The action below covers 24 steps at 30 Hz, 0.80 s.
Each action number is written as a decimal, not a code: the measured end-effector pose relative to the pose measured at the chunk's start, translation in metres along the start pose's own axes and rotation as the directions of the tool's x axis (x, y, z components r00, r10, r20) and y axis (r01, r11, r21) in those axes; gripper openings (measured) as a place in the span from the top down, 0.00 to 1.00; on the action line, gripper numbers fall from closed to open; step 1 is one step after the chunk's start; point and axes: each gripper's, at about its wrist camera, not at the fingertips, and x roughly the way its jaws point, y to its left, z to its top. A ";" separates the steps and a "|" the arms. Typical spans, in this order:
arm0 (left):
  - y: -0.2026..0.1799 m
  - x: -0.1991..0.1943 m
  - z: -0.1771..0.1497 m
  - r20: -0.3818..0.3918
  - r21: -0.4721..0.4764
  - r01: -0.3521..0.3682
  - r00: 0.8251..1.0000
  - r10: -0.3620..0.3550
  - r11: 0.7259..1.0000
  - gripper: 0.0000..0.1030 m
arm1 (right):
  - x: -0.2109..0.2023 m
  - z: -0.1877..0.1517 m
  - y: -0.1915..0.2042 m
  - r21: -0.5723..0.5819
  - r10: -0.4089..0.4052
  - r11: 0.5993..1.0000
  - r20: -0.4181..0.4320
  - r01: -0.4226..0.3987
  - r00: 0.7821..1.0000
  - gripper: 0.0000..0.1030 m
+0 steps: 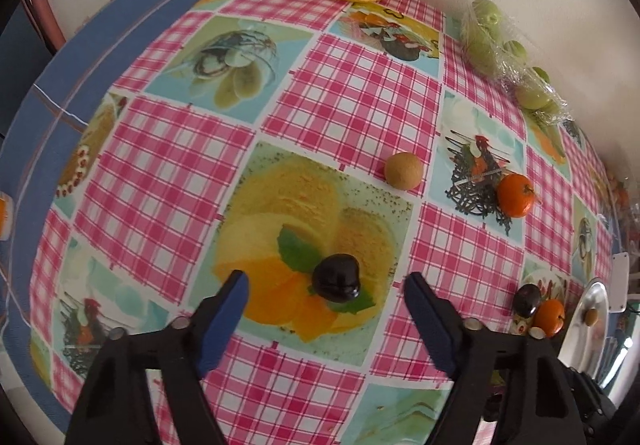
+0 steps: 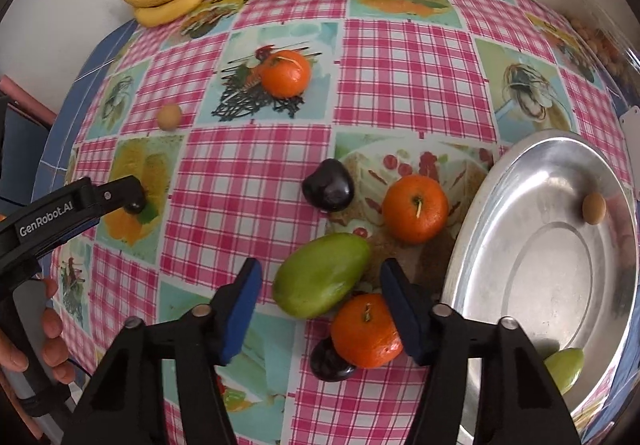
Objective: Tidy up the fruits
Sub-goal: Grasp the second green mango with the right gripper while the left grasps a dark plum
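Both hands are at the reaching stage of gathering the loose fruit, judged from how each gripper stands over a piece without yet pinching it.

The left gripper (image 1: 326,297) points steeply down at the checked tabletop (image 1: 352,105), its blue pads parted well wider than the small glossy dark plum (image 1: 336,282) lying between and just ahead of them; neither pad touches it, so it is released and empty. Its next move calls for sinking lower, then closing squarely so the round, slick fruit does not squirt out.

The right gripper (image 2: 320,309) is likewise unclenched, its pads flanking a green oval mango (image 2: 320,275) and a round orange tangerine (image 2: 366,331). The right pad sits just beside the tangerine; contact cannot be told. The shiny round metal tray (image 2: 532,205), to its right, already holds a small tan fruit (image 2: 593,208).
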 end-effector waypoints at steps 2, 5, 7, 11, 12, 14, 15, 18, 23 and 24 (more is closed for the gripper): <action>-0.001 0.002 0.001 -0.004 0.002 0.009 1.000 -0.009 1.000 0.30 | 0.000 0.001 -0.002 0.003 0.000 1.000 0.000 0.000 1.000 0.46; -0.002 0.004 0.001 -0.009 -0.001 0.010 1.000 -0.010 1.000 0.38 | 0.002 0.002 -0.003 0.003 0.004 1.000 -0.002 -0.004 1.000 0.46; -0.002 0.006 0.004 -0.008 -0.006 0.016 1.000 -0.017 1.000 0.42 | 0.004 0.003 -0.003 -0.001 0.003 1.000 -0.006 -0.003 1.000 0.46; -0.003 0.011 0.008 -0.007 -0.005 0.016 1.000 -0.016 1.000 0.51 | 0.007 0.004 -0.002 -0.006 0.010 1.000 -0.008 -0.010 1.000 0.49; -0.002 0.011 0.008 -0.006 -0.005 0.013 1.000 -0.013 1.000 0.53 | 0.007 0.004 -0.002 -0.007 0.009 1.000 -0.009 -0.009 1.000 0.49; -0.002 0.012 0.008 -0.003 -0.003 0.013 1.000 -0.013 1.000 0.55 | 0.007 0.004 -0.001 -0.008 0.003 1.000 -0.007 -0.003 1.000 0.50; -0.002 0.012 0.009 -0.002 -0.004 0.014 1.000 -0.014 1.000 0.57 | 0.008 0.005 0.002 -0.009 -0.003 1.000 -0.005 0.003 1.000 0.50; -0.001 0.011 0.008 0.000 -0.001 0.014 1.000 -0.014 1.000 0.60 | 0.007 0.005 0.008 -0.023 -0.018 1.000 0.000 0.018 1.000 0.55; 0.000 0.010 0.005 0.001 0.001 0.013 1.000 -0.013 1.000 0.65 | 0.008 0.004 0.018 -0.047 0.018 0.999 -0.008 -0.019 1.000 0.62; 0.000 0.011 0.006 0.003 0.002 0.014 1.000 -0.014 1.000 0.66 | 0.008 0.003 0.021 -0.053 0.022 0.998 -0.012 -0.023 1.000 0.62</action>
